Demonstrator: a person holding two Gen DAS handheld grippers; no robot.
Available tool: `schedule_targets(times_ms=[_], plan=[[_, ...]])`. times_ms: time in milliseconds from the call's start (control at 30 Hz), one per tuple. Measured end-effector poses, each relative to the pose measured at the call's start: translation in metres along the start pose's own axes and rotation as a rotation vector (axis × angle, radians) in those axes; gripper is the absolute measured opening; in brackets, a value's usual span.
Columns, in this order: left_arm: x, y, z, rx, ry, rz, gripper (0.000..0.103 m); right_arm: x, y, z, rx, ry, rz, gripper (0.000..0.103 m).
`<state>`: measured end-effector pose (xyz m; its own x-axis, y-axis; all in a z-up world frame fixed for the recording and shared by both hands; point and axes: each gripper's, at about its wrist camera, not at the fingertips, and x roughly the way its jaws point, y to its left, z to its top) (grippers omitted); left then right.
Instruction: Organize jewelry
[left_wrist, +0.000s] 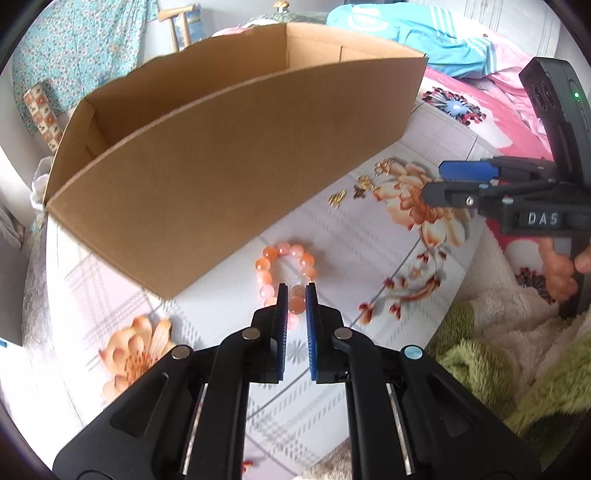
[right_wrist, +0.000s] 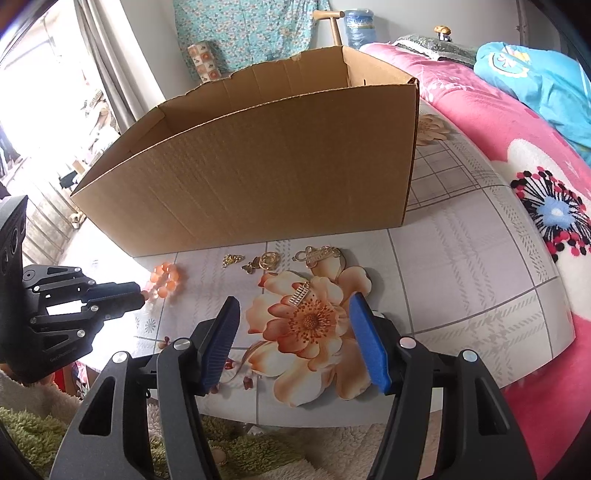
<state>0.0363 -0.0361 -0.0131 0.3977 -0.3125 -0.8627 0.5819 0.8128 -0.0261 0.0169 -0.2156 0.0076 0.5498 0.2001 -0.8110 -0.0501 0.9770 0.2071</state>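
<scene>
Okay, left wrist: your left gripper (left_wrist: 296, 291) is clamping the orange round-bead bracelet (left_wrist: 286, 271) beside the brown cardboard box (left_wrist: 236, 173); beads risk rolling out. Right wrist: your right gripper (right_wrist: 295, 310) is hovering agape over the small silver clip (right_wrist: 300, 296), risking pinching cloth.
</scene>
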Motion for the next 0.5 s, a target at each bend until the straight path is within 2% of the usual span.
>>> schedule_targets(times_ms=[267, 333, 433, 500], plan=[[-0.009, 0.018, -0.022, -0.090, 0.030, 0.009, 0.011, 0.000, 0.002, -0.001, -0.006, 0.006, 0.002, 0.060], [-0.014, 0.022, -0.024, -0.112, 0.003, -0.003, 0.017, 0.000, 0.002, -0.002, -0.007, 0.006, 0.003, 0.060], [-0.022, 0.026, -0.022, -0.126, -0.046, -0.025, 0.018, -0.002, 0.004, -0.003, -0.014, 0.002, 0.004, 0.060], [-0.025, 0.026, -0.019, -0.127, -0.071, -0.037, 0.018, -0.002, 0.005, -0.002, -0.020, 0.001, 0.005, 0.054]])
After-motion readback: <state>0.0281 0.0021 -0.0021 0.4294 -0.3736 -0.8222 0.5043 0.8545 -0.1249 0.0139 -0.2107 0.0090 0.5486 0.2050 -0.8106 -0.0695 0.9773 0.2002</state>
